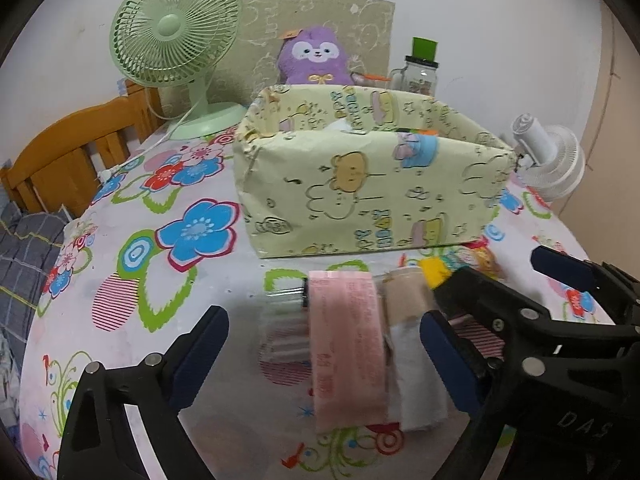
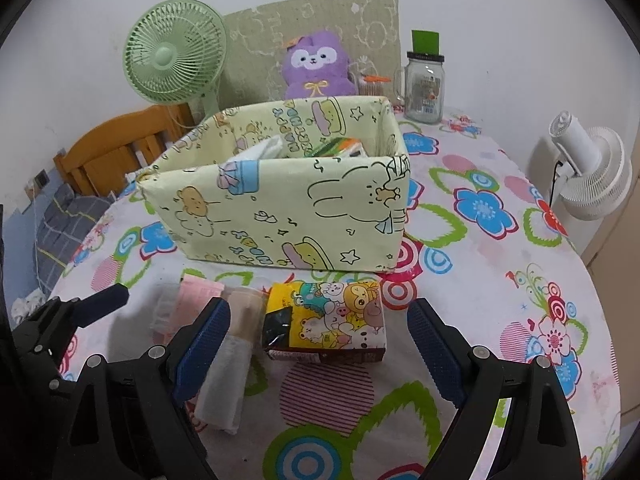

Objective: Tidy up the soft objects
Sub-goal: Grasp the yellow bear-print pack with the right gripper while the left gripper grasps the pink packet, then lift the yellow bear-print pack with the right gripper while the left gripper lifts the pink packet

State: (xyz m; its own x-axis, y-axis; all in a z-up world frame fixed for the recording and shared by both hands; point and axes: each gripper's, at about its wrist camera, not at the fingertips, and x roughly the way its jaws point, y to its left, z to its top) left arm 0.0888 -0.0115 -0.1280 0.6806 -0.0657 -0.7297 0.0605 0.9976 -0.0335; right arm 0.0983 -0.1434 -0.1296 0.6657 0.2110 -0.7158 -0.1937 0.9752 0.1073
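Note:
A flat pink pack [image 1: 346, 352] lies on the flowered tablecloth between the fingers of my left gripper [image 1: 326, 356], which is open and clear of it on both sides. A beige and white rolled cloth [image 1: 412, 340] lies against the pack's right side. My right gripper [image 2: 320, 346] is open around a yellow cartoon tissue pack [image 2: 332, 320] without touching it. The rolled cloth [image 2: 236, 360] lies just beside that gripper's left finger. A pale yellow cartoon-print box [image 1: 360, 184] [image 2: 280, 216] stands behind them, holding white tissue and a green-orange pack.
At the back stand a green fan [image 1: 172, 40], a purple plush [image 2: 318, 64] and a glass jar [image 2: 424, 88]. A white fan [image 2: 592, 168] is at the right edge. A wooden bed frame [image 1: 72, 152] lies beyond the table's left edge.

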